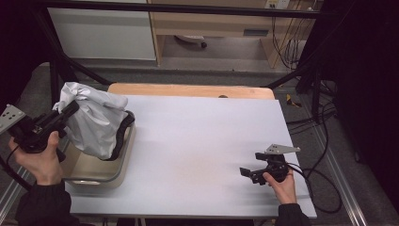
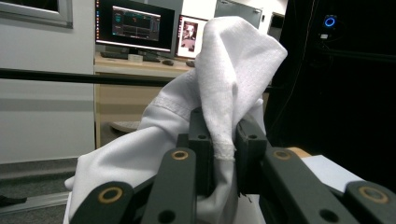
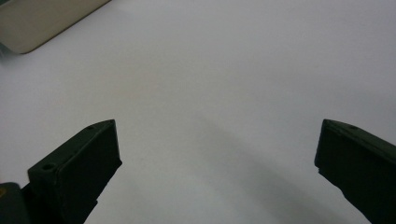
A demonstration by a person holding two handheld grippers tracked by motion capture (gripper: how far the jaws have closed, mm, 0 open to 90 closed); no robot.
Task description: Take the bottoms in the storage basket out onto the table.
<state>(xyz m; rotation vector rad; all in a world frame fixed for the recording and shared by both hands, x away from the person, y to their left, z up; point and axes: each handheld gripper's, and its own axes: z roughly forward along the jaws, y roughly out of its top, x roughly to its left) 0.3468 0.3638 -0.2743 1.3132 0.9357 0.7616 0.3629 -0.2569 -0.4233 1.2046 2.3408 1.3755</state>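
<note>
The left tongs (image 2: 223,140) pinch a fold of white cloth (image 2: 233,60).

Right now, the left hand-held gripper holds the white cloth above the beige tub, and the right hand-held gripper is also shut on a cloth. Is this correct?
Not fully. The left hand-held gripper does pinch the white cloth above the beige tub. But the right hand-held gripper is open and holds nothing; the right gripper view shows its jaws wide apart over the bare white table.

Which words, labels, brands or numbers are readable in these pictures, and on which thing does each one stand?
No text can be read.
Left monitor: coloured graphics and small lines, too small and blurred to read.
Right monitor: a picture, no legible words.
White cloth, beige tub, white table cover: no print visible.
</note>
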